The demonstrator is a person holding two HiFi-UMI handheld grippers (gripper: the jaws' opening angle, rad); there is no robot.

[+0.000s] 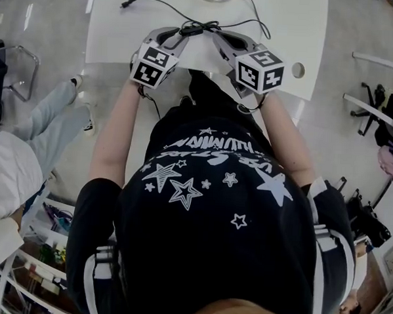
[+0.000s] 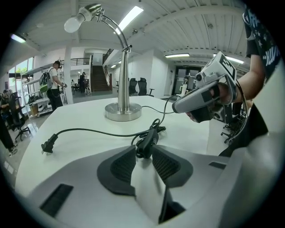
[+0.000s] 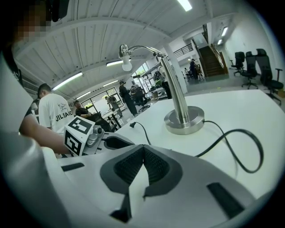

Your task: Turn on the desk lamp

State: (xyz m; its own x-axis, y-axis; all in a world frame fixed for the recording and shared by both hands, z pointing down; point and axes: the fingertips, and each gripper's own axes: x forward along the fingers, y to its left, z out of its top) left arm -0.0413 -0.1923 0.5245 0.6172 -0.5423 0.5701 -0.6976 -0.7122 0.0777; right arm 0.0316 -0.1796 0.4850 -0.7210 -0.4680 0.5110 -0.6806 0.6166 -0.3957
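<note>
A chrome desk lamp stands on the white table [image 1: 282, 33], with its base [image 2: 123, 111] at the far edge and its bulb [image 2: 73, 23] looking unlit. Its black cord runs across the table to a loose plug [image 2: 48, 144] that lies free. The cord's inline switch [image 2: 147, 141] sits between the tips of my left gripper [image 2: 143, 149], whose jaws stand apart and closely flank it. My right gripper [image 3: 143, 148] hovers just right of it, shut with nothing in it. In the head view, the left gripper [image 1: 183, 33] and the right gripper [image 1: 216, 37] point at the switch [image 1: 191, 29].
The table's near edge lies under my wrists, with a round hole [image 1: 297, 70] at its right. A person in jeans [image 1: 47, 125] stands to the left. Office chairs [image 1: 376, 110] are at the right. Cord loops [image 3: 240, 147] lie right of the lamp base [image 3: 184, 120].
</note>
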